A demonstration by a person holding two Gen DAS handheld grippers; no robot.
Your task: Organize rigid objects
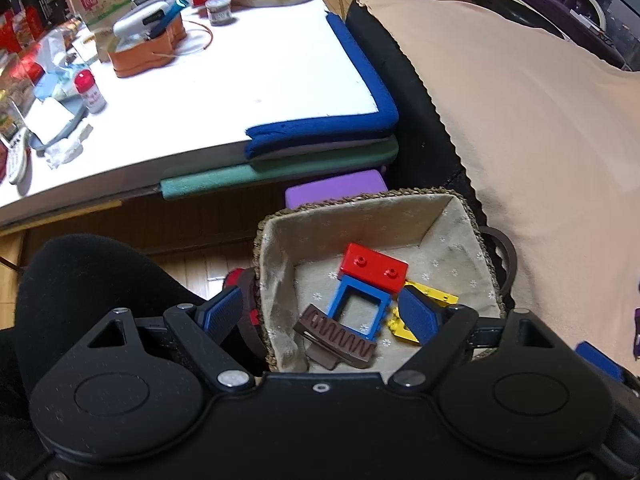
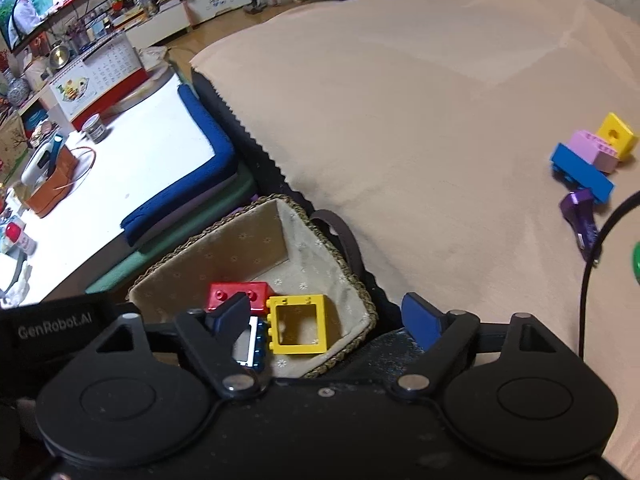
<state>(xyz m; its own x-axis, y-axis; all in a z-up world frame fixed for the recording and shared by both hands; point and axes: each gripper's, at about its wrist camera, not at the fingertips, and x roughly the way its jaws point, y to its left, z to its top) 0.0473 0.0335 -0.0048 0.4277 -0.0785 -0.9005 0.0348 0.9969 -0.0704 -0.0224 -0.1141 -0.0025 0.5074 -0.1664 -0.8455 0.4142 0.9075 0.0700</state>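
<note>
A woven, cloth-lined basket [image 1: 468, 216] [image 2: 360, 288] stands beside the beige-covered bed. In it lie a red brick [image 1: 374, 267] [image 2: 236, 294], a blue window frame [image 1: 358, 310] [image 2: 258, 346], a yellow window frame [image 2: 300, 324] [image 1: 430, 296] and a brown comb-like piece [image 1: 336, 340]. My left gripper [image 1: 324, 314] is open and empty, its fingers straddling the basket's near left wall. My right gripper [image 2: 328, 322] is open and empty above the basket's near right corner. On the bed at the right lie a yellow cube [image 2: 616, 134], a pink brick [image 2: 596, 154], a blue brick [image 2: 582, 172] and a purple piece [image 2: 580, 216].
A low white table [image 1: 240, 80] [image 2: 140, 148] with blue and green foam edge guards carries an orange box [image 1: 148, 50], a small tin [image 1: 218, 10], a red-capped bottle [image 1: 90, 92] and clutter. A black cable [image 2: 592, 256] crosses the bed at the right. A purple stool [image 1: 336, 190] stands behind the basket.
</note>
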